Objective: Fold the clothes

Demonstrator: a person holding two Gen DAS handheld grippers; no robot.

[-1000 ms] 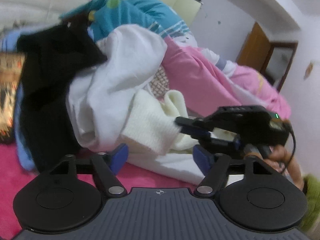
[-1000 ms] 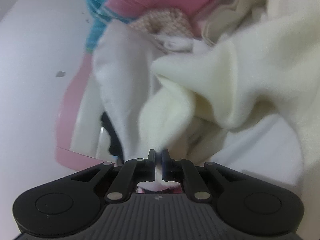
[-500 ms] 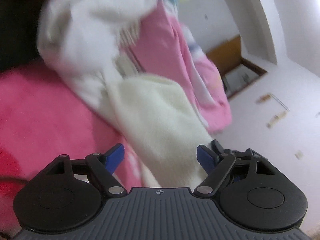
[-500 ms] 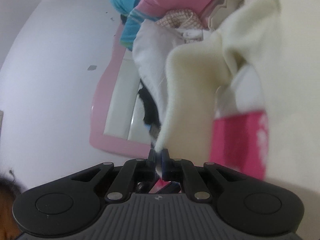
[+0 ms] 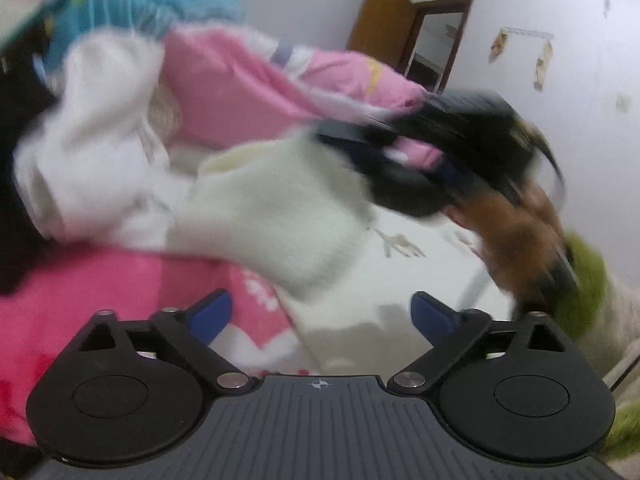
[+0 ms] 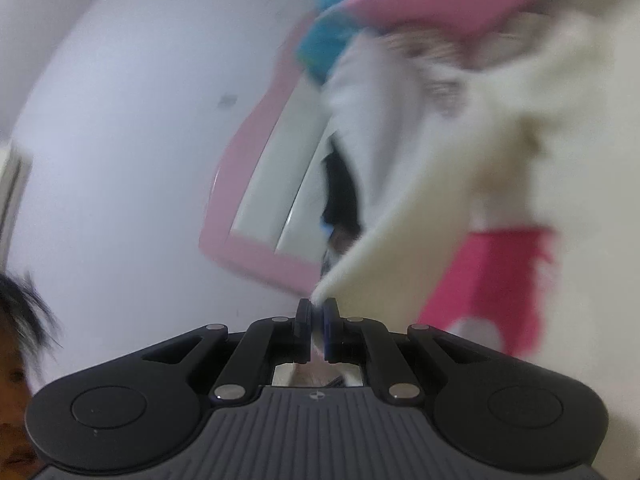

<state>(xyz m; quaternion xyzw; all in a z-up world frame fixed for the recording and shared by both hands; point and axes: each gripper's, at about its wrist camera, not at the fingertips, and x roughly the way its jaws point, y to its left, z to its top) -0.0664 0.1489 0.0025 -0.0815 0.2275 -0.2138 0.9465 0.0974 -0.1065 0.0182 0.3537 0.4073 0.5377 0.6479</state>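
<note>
I'm working over a bed: a hot-pink blanket (image 5: 100,292) with white lettering I can't read through the blur covers the near side, and beside it lies a pale sheet (image 5: 412,264) printed with small tan figures. The walls are plain white, with a wooden door frame (image 5: 384,16) in the far corner and a few small things stuck to the wall to its right. From my right wrist camera I see a glossy pink-framed headboard (image 6: 256,240) against the wall.

The laundry pile (image 5: 192,92) is a soft heap: a smooth pink garment on top, turquoise knit behind it, a limp white piece and something black at the left edge. The cream sweater (image 5: 276,216), thick and fuzzy, trails out of that pile across the blanket.

My right gripper (image 6: 317,314) has its blue pads pressed together on a corner of the cream sweater, which stretches taut up and away to the right. My left gripper (image 5: 322,314) is opening, jaws spread wide with nothing between them; the sweater's hem lies just beyond its tips. A green fuzzy sleeve (image 5: 584,288) shows behind the hand holding the other tool, I think, though the motion smear leaves it vague.
</note>
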